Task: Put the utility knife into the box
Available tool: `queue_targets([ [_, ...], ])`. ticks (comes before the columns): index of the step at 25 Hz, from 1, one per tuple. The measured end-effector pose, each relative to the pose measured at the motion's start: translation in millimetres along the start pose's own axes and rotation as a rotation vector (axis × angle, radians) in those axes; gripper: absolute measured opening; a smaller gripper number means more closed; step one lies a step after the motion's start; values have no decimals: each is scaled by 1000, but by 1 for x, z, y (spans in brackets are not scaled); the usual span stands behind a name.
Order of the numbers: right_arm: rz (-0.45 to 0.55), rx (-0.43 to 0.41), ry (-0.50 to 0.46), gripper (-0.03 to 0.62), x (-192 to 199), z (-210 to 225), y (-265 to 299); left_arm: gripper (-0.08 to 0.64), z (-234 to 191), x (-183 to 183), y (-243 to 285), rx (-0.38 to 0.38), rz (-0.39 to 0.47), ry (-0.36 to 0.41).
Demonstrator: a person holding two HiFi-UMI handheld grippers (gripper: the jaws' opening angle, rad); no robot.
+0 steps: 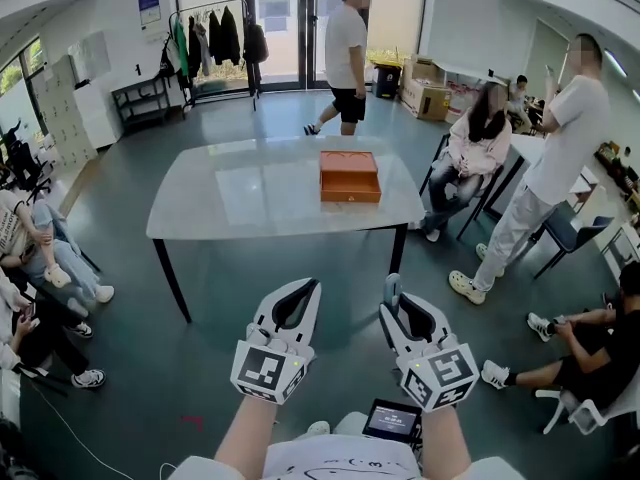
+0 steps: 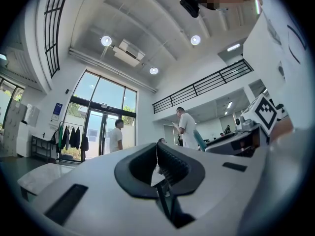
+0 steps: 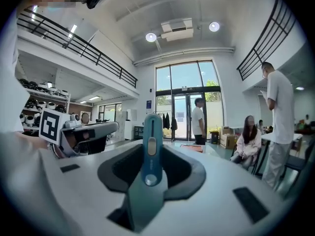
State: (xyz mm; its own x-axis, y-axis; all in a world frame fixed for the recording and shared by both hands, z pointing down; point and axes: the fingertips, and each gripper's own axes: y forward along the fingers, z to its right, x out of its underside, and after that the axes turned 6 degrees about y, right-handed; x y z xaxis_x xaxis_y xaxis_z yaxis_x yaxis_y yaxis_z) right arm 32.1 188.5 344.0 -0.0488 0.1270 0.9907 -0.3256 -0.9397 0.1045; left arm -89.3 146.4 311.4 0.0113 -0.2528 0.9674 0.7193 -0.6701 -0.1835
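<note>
**Knife in the right gripper, box waiting across the floor**

Nearest to us, a small dark screen (image 1: 392,420) is glowing at the wearer's waist, between the two forearms. Just beyond it, both grippers are pointing out over the grey-green floor (image 1: 200,368), side by side and apart from each other.

The left gripper (image 1: 297,298) is carrying nothing. Its dark pads are meeting at the tips, pressed together around an empty loop.

The right gripper (image 1: 408,313) is doing the work. It is pinching the utility knife (image 3: 151,146), a teal-blue handle with a grey slider, which is standing upright between the jaws and poking out past their tips.

Farther out, the pale worktop (image 1: 250,203) is standing on dark legs, well apart from both grippers. The orange box (image 1: 350,176) is sitting open on its right half, and it is the only thing on it.

Around the worktop, people are sitting along the left edge. On the right, a person in a pink top (image 1: 478,143) is sitting, and another in a white shirt (image 1: 560,158) is standing beside them. At the far end, a person in a white T-shirt (image 1: 345,48) is stepping past the glass doors, with a coat rack (image 1: 215,38) to the left and cardboard cartons (image 1: 425,93) to the right.
</note>
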Motion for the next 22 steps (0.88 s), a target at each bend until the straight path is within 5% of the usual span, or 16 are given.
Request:
queue_targets([
  [22, 10, -20, 31, 132, -23, 80, 119, 15, -68, 42, 117, -17, -38, -13],
])
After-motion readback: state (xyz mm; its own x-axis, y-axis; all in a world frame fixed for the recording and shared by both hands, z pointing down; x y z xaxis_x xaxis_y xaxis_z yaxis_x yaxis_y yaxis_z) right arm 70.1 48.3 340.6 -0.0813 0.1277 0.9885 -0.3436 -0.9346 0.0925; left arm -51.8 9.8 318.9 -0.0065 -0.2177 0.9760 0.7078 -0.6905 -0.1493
